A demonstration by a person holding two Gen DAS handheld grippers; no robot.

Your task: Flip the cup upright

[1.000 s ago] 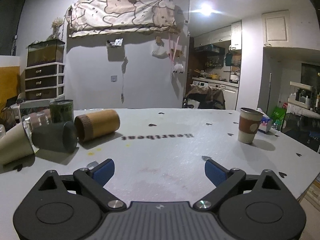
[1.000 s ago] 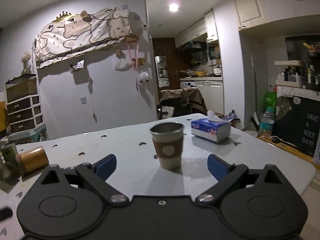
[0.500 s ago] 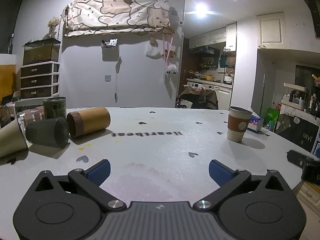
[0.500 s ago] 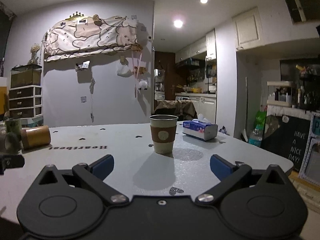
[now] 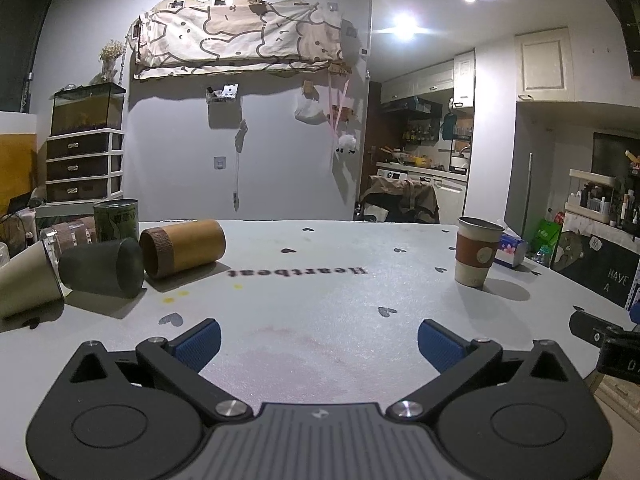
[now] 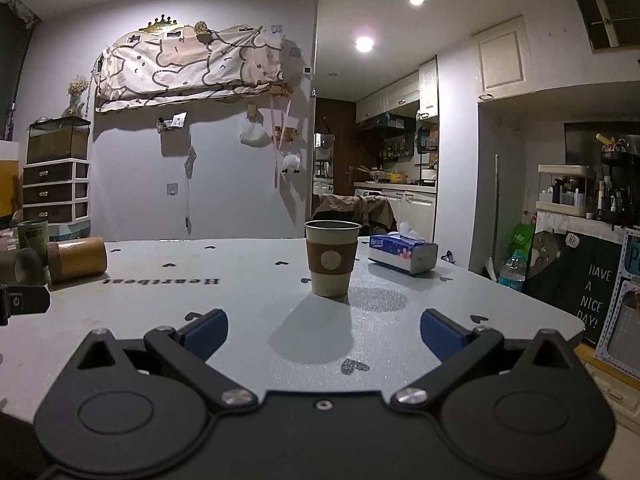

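A pale paper cup with a brown sleeve [image 6: 331, 259] stands upright on the grey table [image 6: 248, 280]; it also shows in the left wrist view [image 5: 477, 257] at the right. My right gripper [image 6: 323, 330] is open and empty, a short way in front of the cup. My left gripper [image 5: 319, 340] is open and empty over the table's near middle. A tan cylinder cup [image 5: 182, 248], a dark cup [image 5: 102, 267] and a beige cup [image 5: 26, 280] lie on their sides at the left.
A green can [image 5: 116, 220] stands behind the lying cups. A tissue box [image 6: 402, 253] lies right of the upright cup. The table's right edge drops off near a black board [image 6: 592, 300]. The right gripper's tip [image 5: 600, 332] shows at the left view's right edge.
Both grippers have drawn back from the table's middle and sit lower. The upright cup looks farther from the right gripper than one second ago. No cup has moved.
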